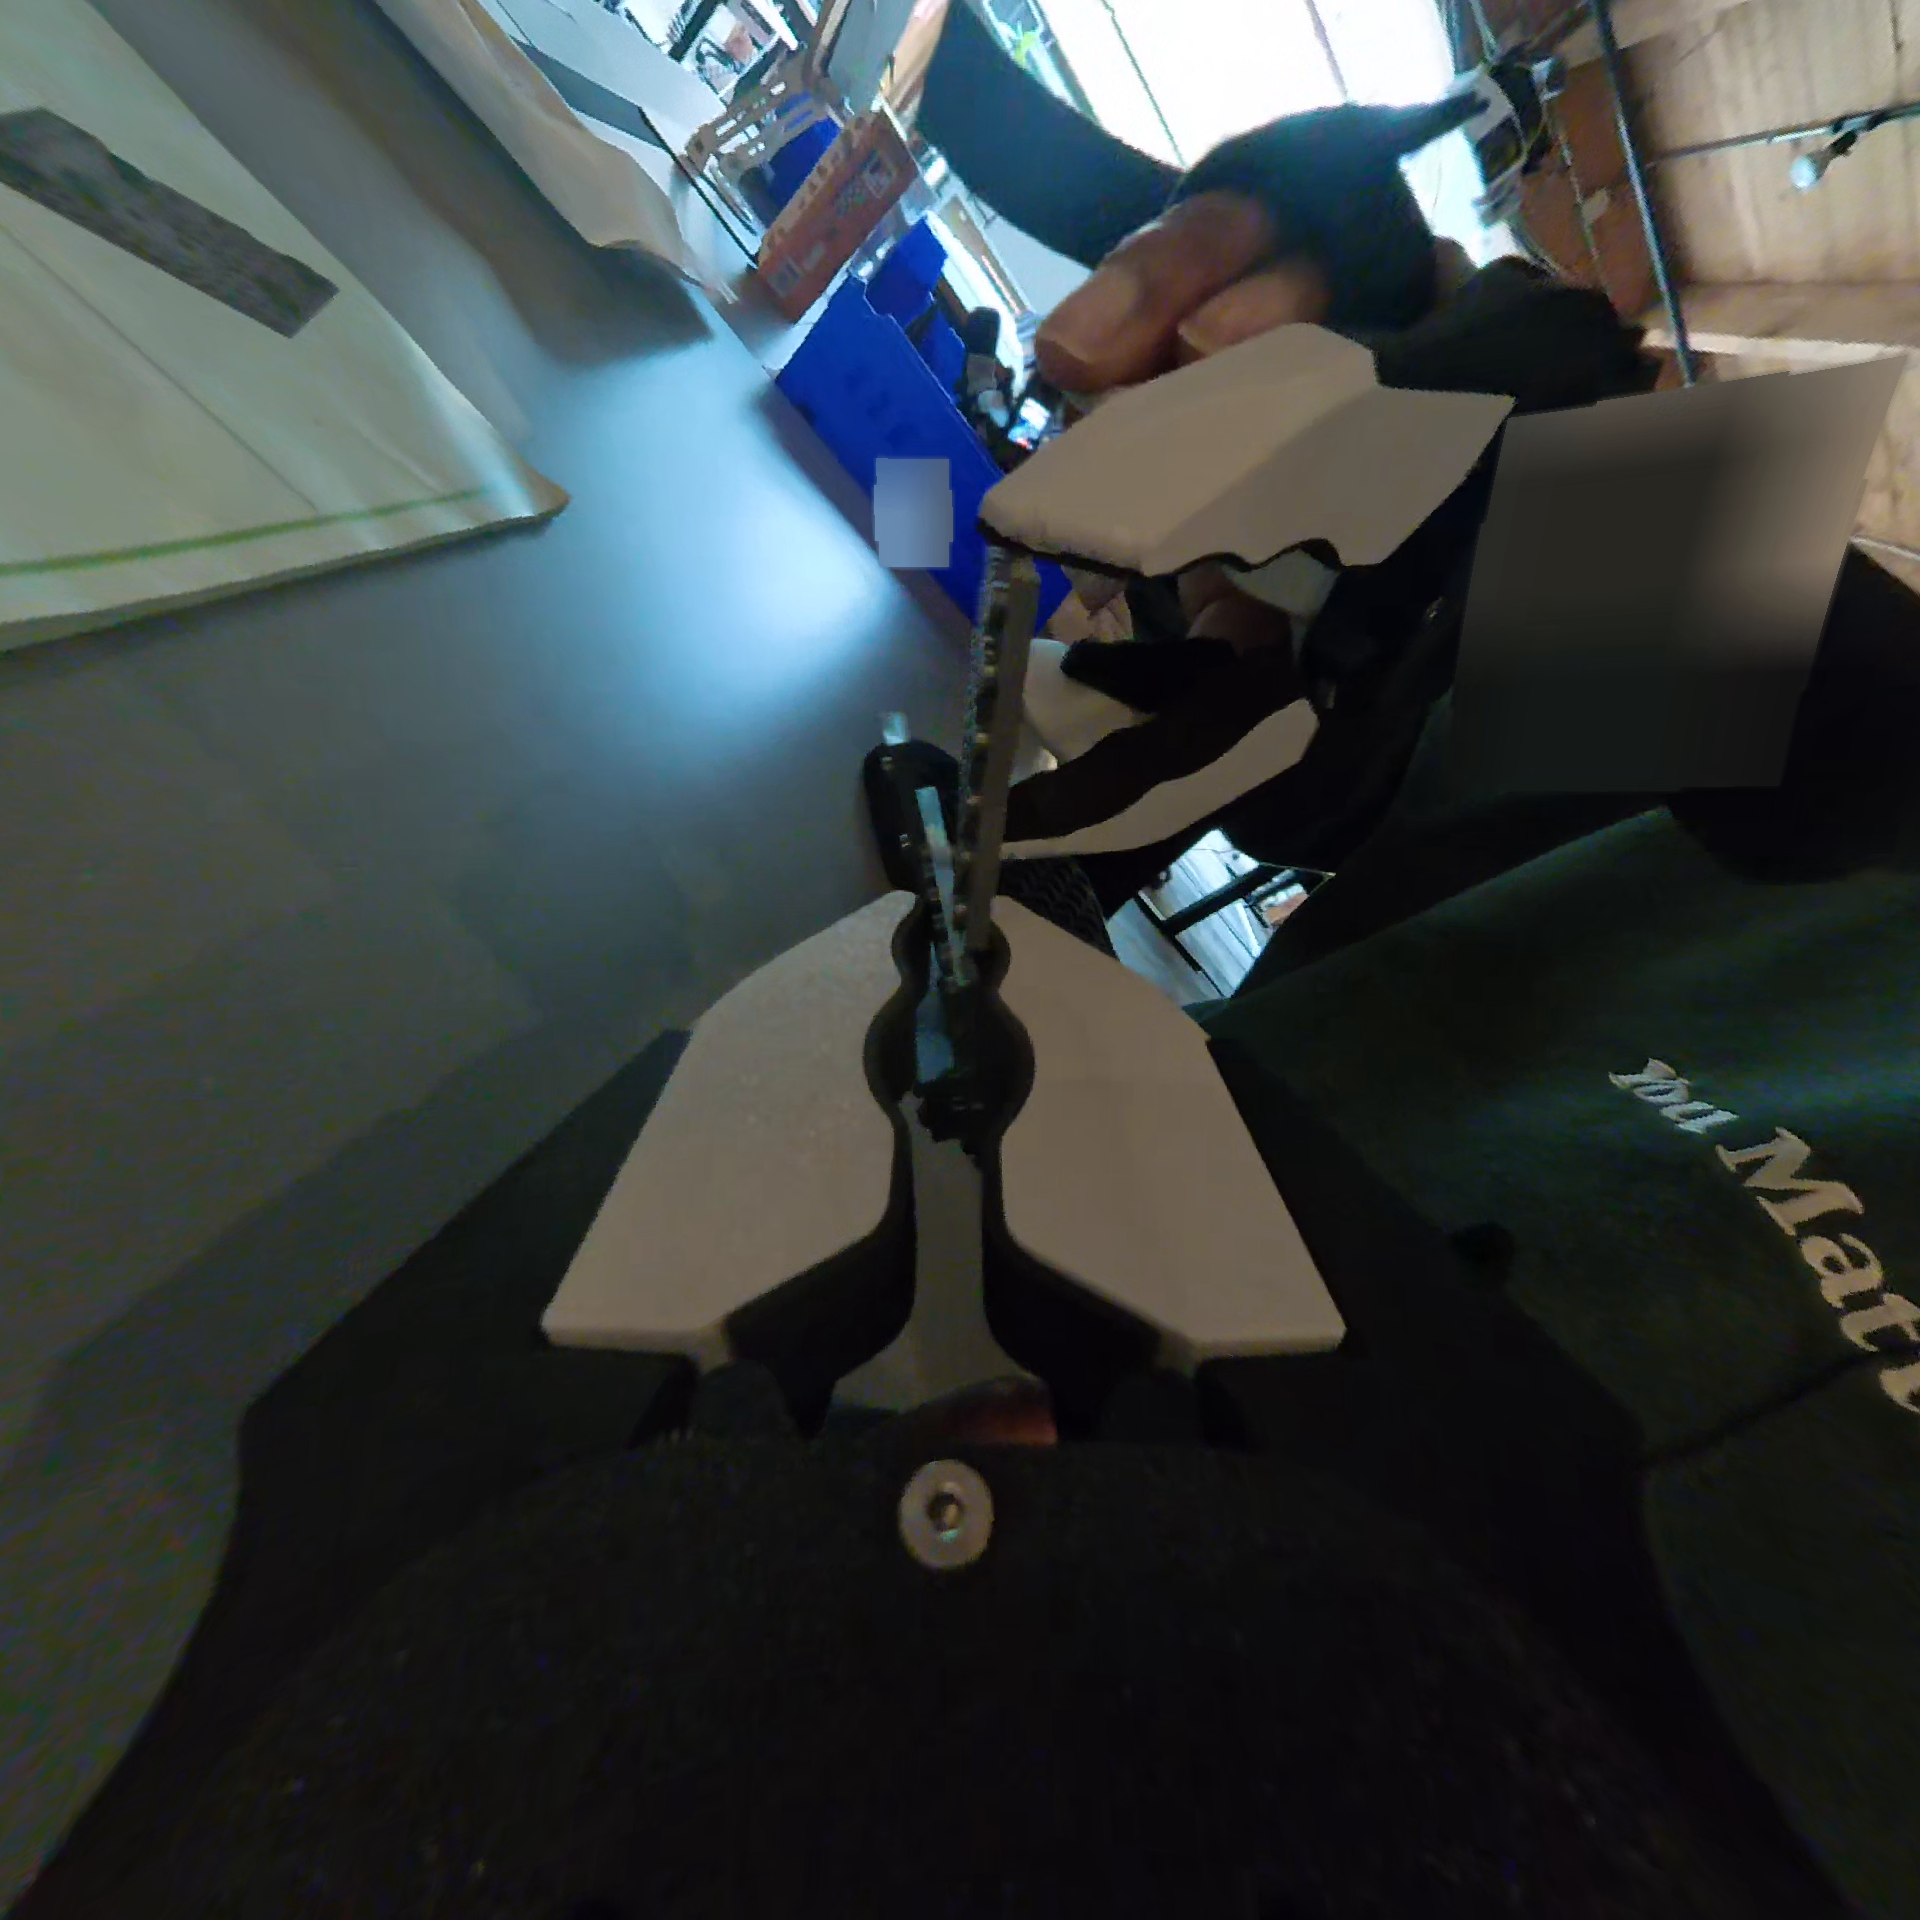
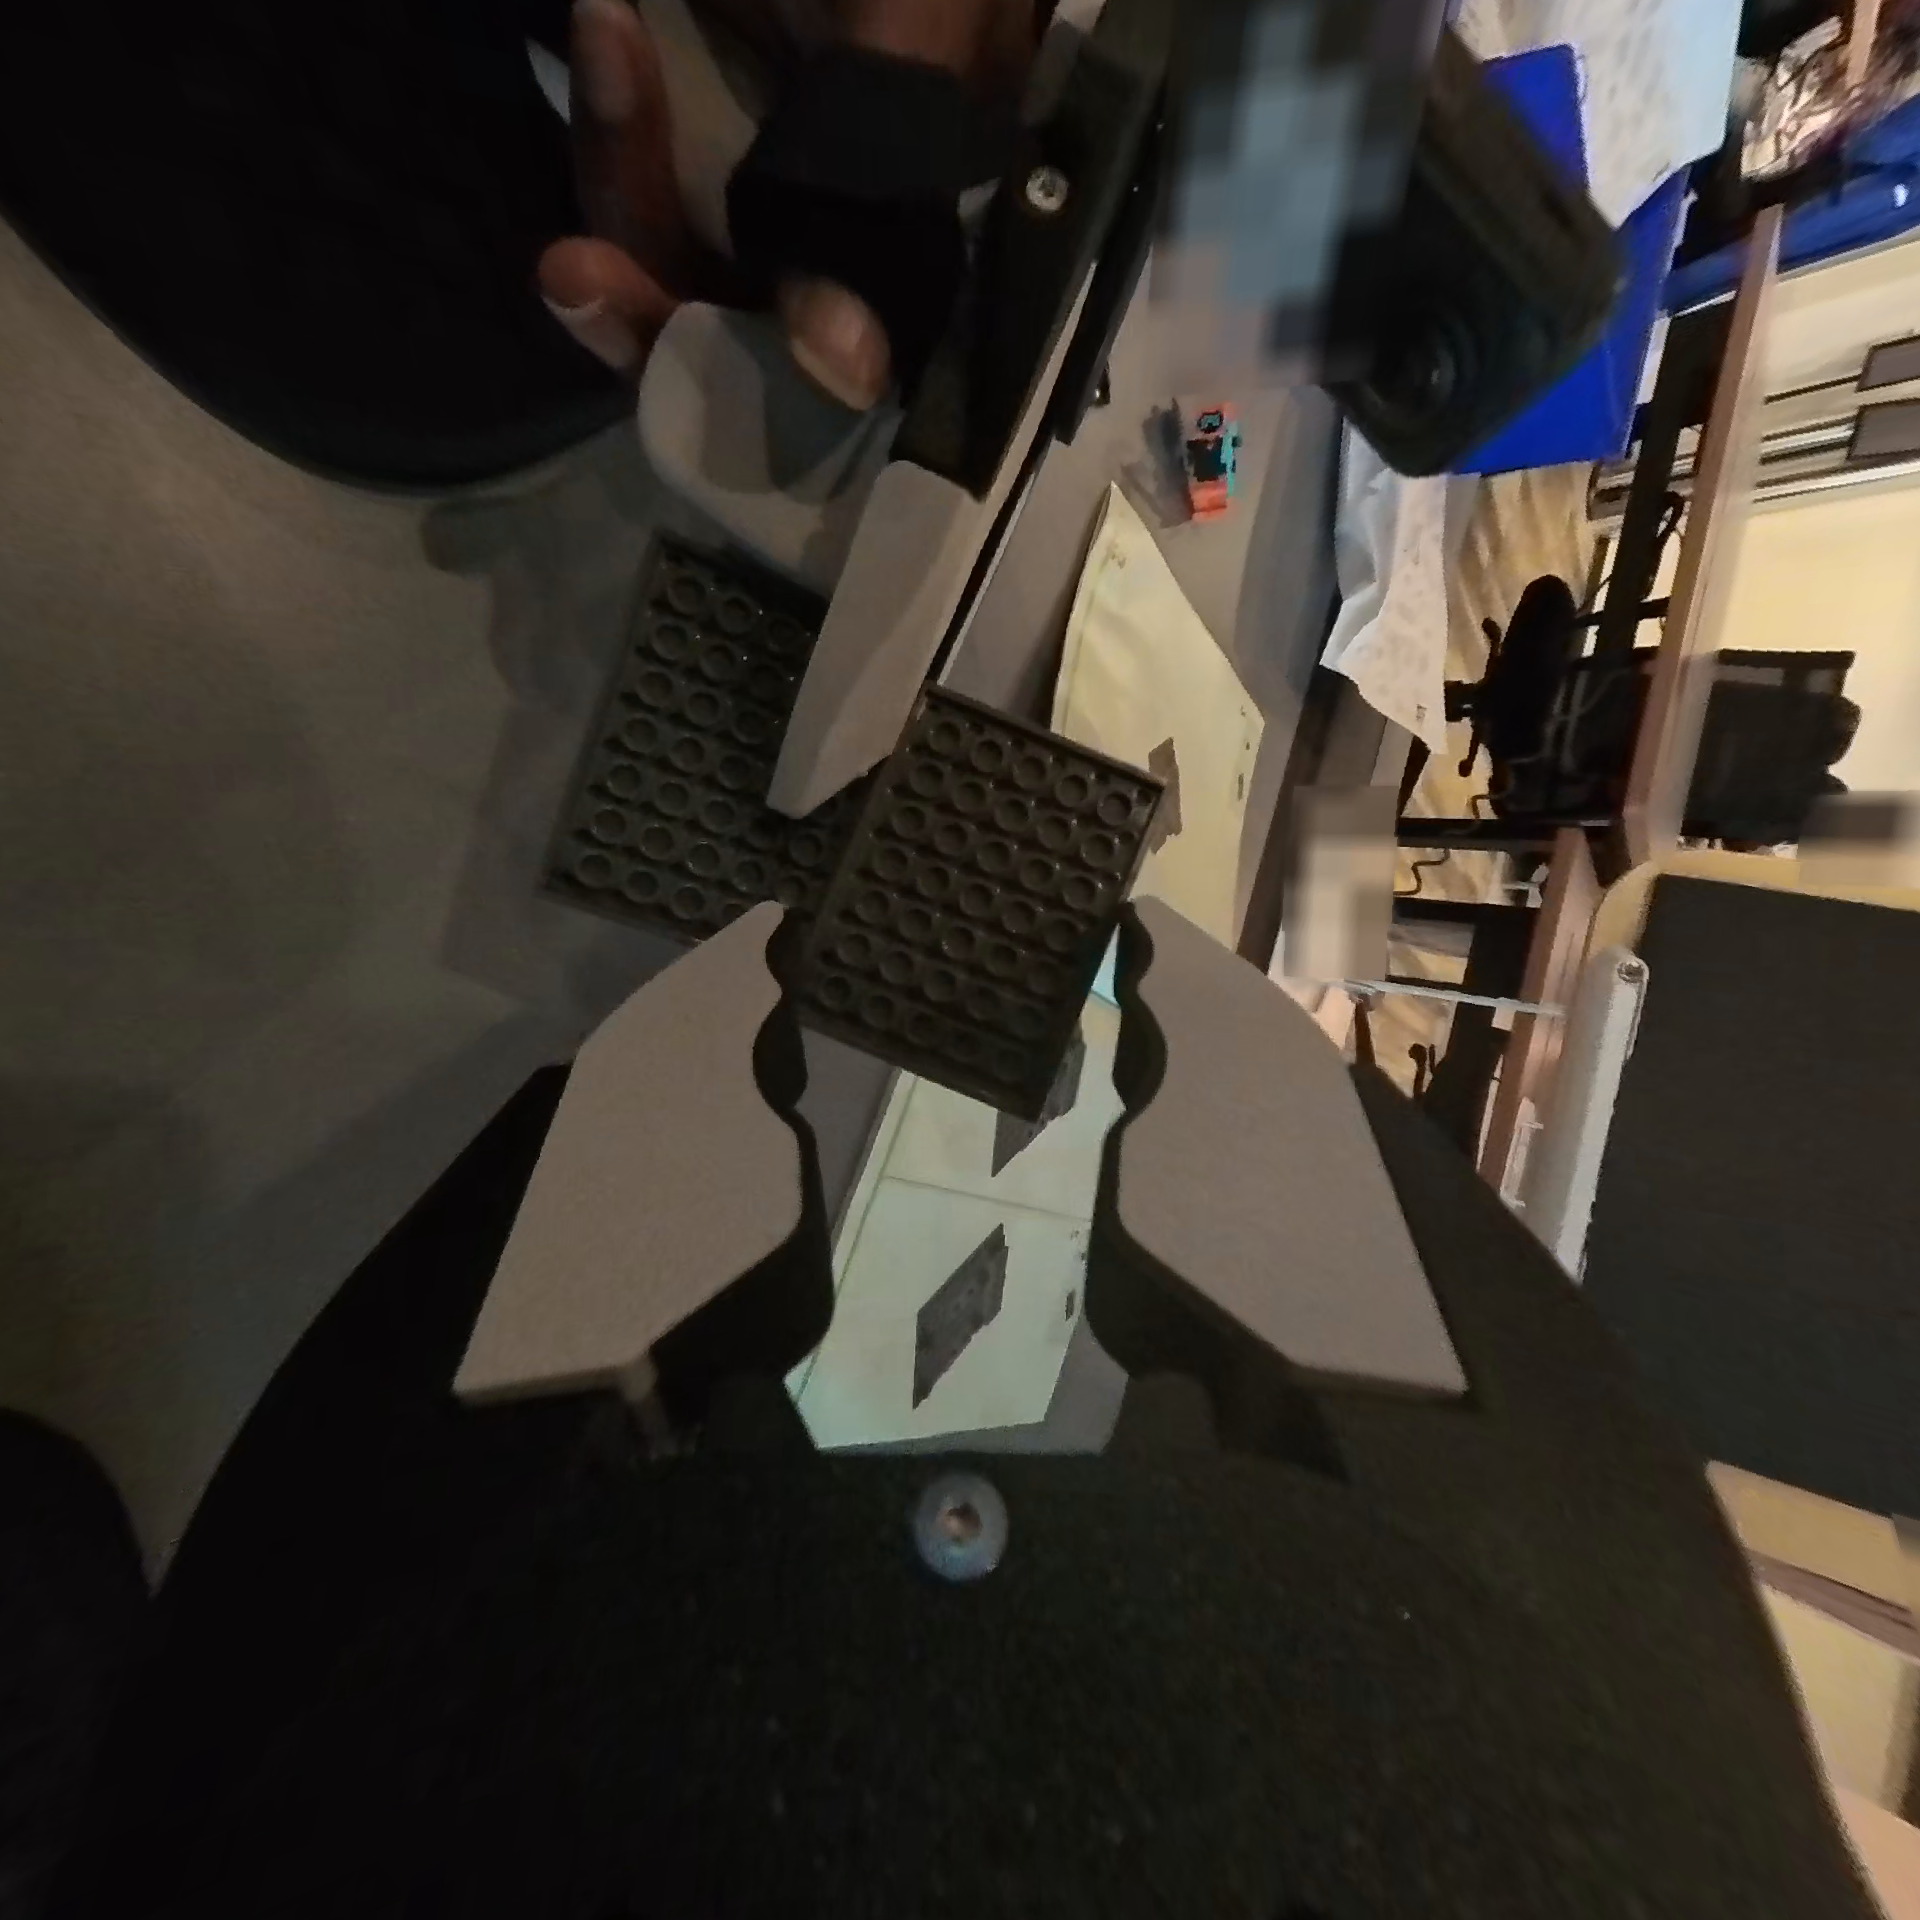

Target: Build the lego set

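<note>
- Desk: grey, with an instruction sheet bearing printed diagrams.
- Dark garment with white lettering.
- Left hand-held gripper: pinching an edge-on dark grey plate.
- Right hand-held gripper: spread around a studded dark grey plate.

Left gripper closed edge-on around thin dark studded plate, fingers nearly meeting at tips. Plate held clear of grey table, running from tips toward right gripper, whose white finger touches plate's far end. Second small dark piece just beside plate. Hand wrapped over right gripper. Instruction sheet lying flat upper left. Blue bin at table's far edge.
</note>
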Motion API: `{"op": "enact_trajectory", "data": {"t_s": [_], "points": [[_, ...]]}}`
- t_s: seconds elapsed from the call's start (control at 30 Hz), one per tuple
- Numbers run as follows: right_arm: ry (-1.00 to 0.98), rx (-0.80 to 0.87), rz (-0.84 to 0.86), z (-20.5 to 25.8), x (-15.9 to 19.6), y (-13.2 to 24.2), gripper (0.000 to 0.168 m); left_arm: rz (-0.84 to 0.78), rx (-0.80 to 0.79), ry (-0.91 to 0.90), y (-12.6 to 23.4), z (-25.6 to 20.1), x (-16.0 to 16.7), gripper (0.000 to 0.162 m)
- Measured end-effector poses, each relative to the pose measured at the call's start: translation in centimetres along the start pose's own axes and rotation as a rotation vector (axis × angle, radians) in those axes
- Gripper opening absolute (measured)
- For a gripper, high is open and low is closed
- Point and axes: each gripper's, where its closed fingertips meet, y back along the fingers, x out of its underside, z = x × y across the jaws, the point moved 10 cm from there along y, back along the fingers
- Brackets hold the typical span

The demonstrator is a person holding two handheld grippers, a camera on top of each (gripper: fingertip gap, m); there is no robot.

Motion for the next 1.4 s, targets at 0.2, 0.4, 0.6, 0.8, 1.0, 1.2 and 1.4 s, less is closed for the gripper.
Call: {"op": "enact_trajectory", "data": {"t_s": [0.2,0.4,0.6,0.8,1.0,1.2,1.4], "points": [[0.016,0.008,-0.023,0.1,0.0,0.3,0.057,0.0,0.016,0.014,0.0,0.1,0.0,0.006],[-0.005,-0.006,-0.069,0.1,0.3,0.5,0.057,0.003,0.004,-0.017,-0.1,0.0,0.0,0.004],[-0.128,-0.047,-0.145,-0.6,1.0,0.9,0.057,-0.027,0.023,-0.071,-0.1,-0.5,-0.1,0.004],[-0.131,-0.073,-0.177,-0.8,0.9,1.2,0.058,-0.02,0.064,-0.074,-0.2,-0.7,-0.2,0.005],[-0.102,-0.104,-0.184,-0.8,0.6,1.6,0.057,0.02,0.107,-0.071,-0.4,-1.0,0.0,0.005],[-0.1,-0.122,-0.179,-0.7,0.6,1.4,0.056,0.04,0.126,-0.068,-0.5,-1.0,0.2,0.008],[-0.085,-0.103,-0.187,-0.4,0.5,1.5,0.056,0.037,0.126,-0.019,-0.6,-0.6,0.3,0.005]]}}
